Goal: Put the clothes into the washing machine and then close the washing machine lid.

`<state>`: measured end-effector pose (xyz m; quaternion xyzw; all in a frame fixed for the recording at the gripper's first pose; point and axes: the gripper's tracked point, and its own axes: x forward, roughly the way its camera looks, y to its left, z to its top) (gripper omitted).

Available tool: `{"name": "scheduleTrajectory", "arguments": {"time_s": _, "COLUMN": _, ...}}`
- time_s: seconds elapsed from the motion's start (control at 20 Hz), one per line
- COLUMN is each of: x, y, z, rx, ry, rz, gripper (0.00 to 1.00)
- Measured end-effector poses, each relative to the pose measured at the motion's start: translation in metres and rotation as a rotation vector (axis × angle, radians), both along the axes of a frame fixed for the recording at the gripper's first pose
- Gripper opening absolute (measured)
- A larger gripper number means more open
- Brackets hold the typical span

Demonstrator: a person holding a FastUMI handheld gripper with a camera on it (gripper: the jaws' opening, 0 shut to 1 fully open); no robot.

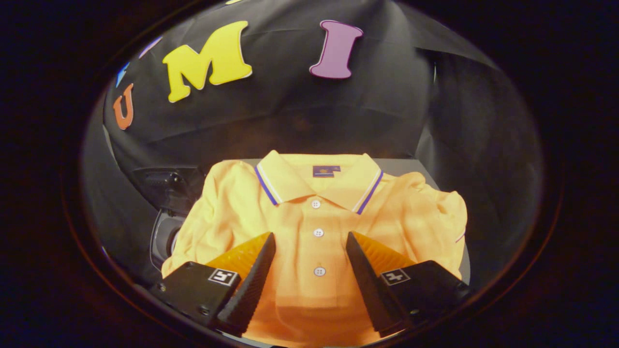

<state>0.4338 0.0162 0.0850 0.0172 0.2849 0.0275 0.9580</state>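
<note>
My jaws (310, 241) stand wide apart and hold nothing; the folded orange polo shirt (316, 217) lies flat on the grey desk (411, 166) in the middle of the frame, its button placket running straight down the gap between my two fingers. The washing machine (167, 220) sits at the left of the frame, its dark lid raised and its opening partly covered by the shirt's sleeve. What worries me most is the pinch: if I close on the top layer alone, the shirt will likely unfold as I lift and trail across the desk, or slip free halfway. A button caught between the pads could also make the grip uneven. The sleeve draped by the machine's opening may snag on its rim as I drag the shirt leftward, and a dangling hem could stop the lid from shutting. As for my pose, I am held low over the near edge of the shirt, pointing forward and slightly downward, centred on the placket, with both fingertips over the fabric.
</note>
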Motion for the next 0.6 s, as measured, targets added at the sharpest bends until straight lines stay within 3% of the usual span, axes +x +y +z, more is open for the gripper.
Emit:
{"name": "scheduleTrajectory", "arguments": {"time_s": 0.3, "x": 0.0005, "y": -0.0008, "z": 0.0043, "rx": 0.052, "ry": -0.053, "rz": 0.031, "gripper": 0.44}}
{"name": "scheduleTrajectory", "arguments": {"time_s": 0.35, "x": 0.002, "y": 0.0001, "z": 0.0044, "rx": 0.061, "ry": -0.058, "rz": 0.04, "gripper": 0.28}}
{"name": "scheduleTrajectory", "arguments": {"time_s": 0.6, "x": -0.0021, "y": 0.0032, "z": 0.0047, "rx": 0.12, "ry": -0.056, "rz": 0.073, "gripper": 0.14}}
